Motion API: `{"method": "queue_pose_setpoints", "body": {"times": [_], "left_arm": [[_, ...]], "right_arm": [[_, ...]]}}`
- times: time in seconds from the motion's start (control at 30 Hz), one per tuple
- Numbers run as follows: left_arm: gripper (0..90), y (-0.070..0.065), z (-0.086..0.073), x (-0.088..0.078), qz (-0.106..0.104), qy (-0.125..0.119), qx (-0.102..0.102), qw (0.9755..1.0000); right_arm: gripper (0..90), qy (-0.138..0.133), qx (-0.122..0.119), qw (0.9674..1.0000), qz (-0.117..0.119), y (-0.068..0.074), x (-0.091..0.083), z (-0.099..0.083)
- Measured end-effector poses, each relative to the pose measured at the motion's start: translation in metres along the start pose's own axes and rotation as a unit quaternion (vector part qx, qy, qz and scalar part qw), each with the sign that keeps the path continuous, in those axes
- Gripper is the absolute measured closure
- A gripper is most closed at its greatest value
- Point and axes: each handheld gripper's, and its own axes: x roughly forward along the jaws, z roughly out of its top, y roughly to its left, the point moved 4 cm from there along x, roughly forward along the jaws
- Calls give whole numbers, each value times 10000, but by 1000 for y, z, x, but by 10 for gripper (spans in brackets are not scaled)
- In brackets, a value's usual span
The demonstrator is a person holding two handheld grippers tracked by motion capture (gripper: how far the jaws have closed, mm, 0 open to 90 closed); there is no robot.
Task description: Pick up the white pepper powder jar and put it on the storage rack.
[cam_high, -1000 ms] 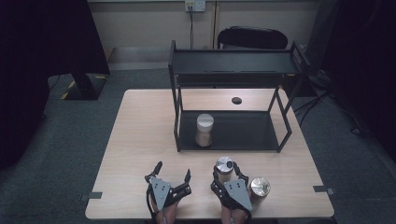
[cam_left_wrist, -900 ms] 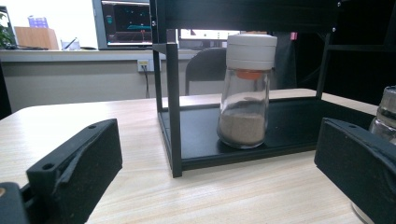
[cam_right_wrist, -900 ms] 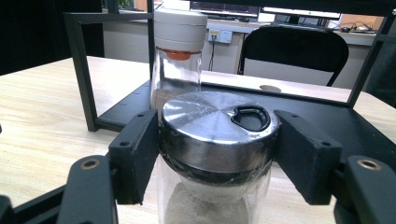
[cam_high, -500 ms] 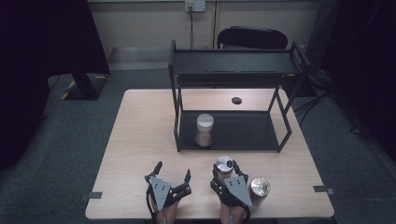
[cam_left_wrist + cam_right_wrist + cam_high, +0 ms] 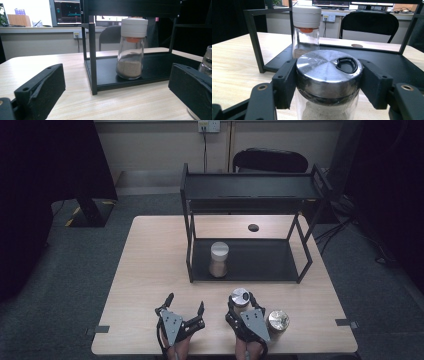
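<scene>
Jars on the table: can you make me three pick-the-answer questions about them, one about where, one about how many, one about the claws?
1. Where is the white-lidded jar?
A. bottom shelf of the black rack
B. top shelf
C. floor

2. How many metal-lidded jars are there?
A. one
B. two
C. four

3. What is the right claw doing?
A. hanging open
B. shut on a metal-lidded jar
C. holding a cup

Answers: 1 A, it stands on the lower tray. 2 B, one in the claw, the other metal-lidded jar beside it. 3 B, both pads press its lid; the left claw is open.
</scene>
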Motion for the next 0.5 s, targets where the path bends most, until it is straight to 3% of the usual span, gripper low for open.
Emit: {"method": "queue_pose_setpoints", "body": {"times": [0.5], "left_arm": [[3, 0, 0, 0, -2, -1, 0, 10000]], "right_arm": [[349, 9, -14, 9999, 155, -1, -3, 2]]}}
